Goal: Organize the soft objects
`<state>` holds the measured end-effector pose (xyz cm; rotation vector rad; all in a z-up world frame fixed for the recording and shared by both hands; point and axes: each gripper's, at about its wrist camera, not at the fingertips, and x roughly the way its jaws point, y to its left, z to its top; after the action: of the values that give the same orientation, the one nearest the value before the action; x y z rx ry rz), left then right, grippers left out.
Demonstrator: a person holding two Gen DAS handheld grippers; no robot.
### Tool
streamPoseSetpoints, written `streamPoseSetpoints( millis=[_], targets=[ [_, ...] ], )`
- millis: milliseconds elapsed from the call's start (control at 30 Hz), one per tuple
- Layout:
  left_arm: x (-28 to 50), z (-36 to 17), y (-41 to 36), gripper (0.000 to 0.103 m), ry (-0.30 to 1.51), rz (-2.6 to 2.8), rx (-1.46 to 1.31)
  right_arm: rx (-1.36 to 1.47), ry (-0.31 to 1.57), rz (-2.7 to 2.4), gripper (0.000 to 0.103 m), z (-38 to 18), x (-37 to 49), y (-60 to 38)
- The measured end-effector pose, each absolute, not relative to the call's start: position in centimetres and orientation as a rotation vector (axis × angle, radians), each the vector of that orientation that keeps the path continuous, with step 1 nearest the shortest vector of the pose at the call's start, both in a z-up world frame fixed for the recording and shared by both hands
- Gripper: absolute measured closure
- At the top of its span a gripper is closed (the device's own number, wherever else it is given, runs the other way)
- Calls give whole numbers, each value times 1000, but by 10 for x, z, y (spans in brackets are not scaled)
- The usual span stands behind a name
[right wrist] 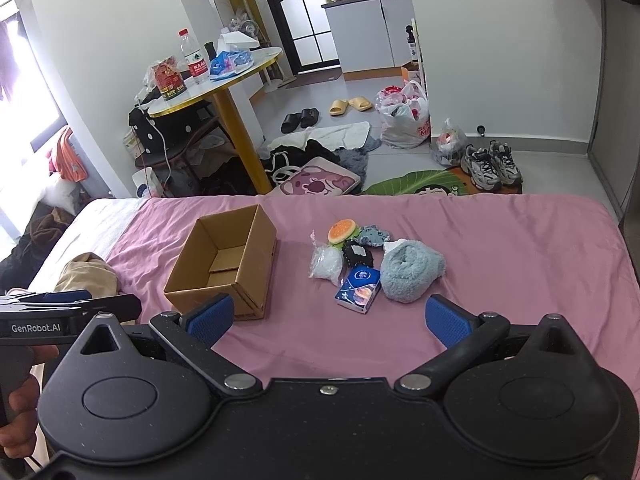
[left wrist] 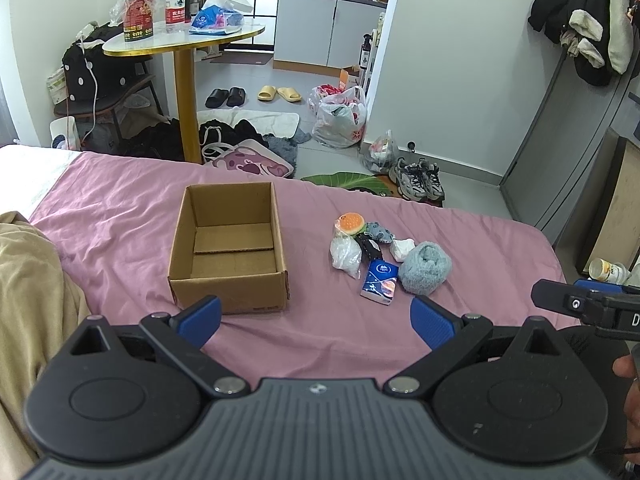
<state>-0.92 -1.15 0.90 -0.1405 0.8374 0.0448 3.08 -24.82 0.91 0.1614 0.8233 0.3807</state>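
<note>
— Soft objects lie in a small heap on the pink bedsheet, right of the cardboard box and apart from it: a burger-shaped squishy, a patterned blue pouch, a black piece, a white lump, a clear bag of white stuff, a tissue pack and a rolled blue-grey towel.

— What stands around them?

— The box, open at the top and showing only its own bottom flaps; a beige cloth at the left edge; beyond the bed, a round table, slippers and shoes on the floor. Nothing lies between the grippers and the heap.

— How do the items lie?

— The tissue pack's long axis runs away from the cameras, slightly tilted. The towel roll lies on its side, touching the pack's far corner.

— And the claws?

— The left gripper is spread wide and holds nothing, hovering near the box's front. The right gripper is equally wide and bare, just short of the pack and towel.
</note>
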Motion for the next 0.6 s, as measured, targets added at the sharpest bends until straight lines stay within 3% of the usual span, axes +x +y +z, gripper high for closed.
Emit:
streamPoseSetpoints(
  millis=[600],
  targets=[
    [45,-23,-22,4,850,52,-155,164,910,402,0,-34,84,-250]
  ],
)
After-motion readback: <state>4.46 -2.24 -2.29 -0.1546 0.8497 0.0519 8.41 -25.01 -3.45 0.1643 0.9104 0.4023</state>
